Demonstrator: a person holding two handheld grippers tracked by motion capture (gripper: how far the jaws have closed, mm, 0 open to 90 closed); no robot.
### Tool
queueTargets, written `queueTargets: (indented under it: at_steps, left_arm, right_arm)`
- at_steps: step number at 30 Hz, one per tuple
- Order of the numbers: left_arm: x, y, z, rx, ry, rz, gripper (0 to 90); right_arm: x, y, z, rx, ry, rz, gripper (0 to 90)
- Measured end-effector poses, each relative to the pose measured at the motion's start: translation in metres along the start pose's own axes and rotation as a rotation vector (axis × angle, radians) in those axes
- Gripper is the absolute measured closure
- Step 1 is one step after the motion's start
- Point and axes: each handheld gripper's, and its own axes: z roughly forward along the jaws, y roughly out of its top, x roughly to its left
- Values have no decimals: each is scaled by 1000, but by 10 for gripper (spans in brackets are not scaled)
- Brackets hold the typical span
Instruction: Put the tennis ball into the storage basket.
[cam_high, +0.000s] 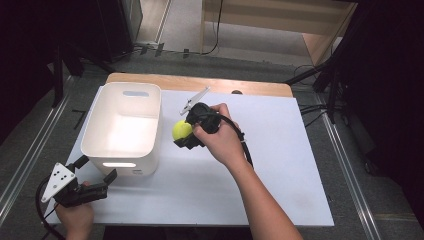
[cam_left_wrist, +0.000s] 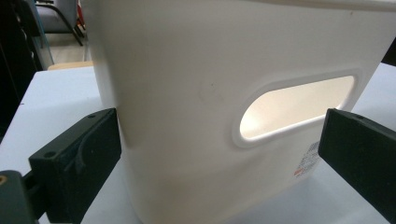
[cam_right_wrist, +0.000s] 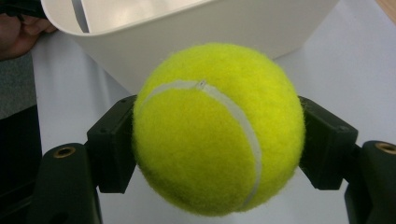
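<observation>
A yellow-green tennis ball (cam_high: 181, 129) (cam_right_wrist: 217, 128) is held between the jaws of my right gripper (cam_high: 184, 134) (cam_right_wrist: 217, 144), which is shut on it just right of a white plastic bin (cam_high: 123, 127) (cam_right_wrist: 187, 28) and lifted off the white table top. My left gripper (cam_high: 96, 169) (cam_left_wrist: 219, 154) sits at the table's front left with its jaws wide open, pointing at the bin's near wall (cam_left_wrist: 187, 93) and its oval handle slot (cam_left_wrist: 294, 105). Nothing sits between those jaws. The bin's inside looks empty in the high view.
The white board (cam_high: 280, 165) lies on a wooden table (cam_high: 200, 82), with open surface to the right and front. Metal rails (cam_high: 30, 150) run along both sides. Dark stands and cables sit at the far right.
</observation>
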Motion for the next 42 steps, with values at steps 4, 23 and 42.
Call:
queueTargets:
  at_steps: [4, 23, 42]
  left_arm:
    - [0, 0, 0, 0, 1, 0, 0]
    - [1, 0, 0, -5, -5, -5, 0]
    - [2, 1, 0, -2, -10, -11, 0]
  right_arm:
    - [1, 5, 1, -3, 1, -4, 234]
    - [9, 29, 3, -10, 19, -58, 234]
    - [20, 55, 8, -16, 43, -84, 235]
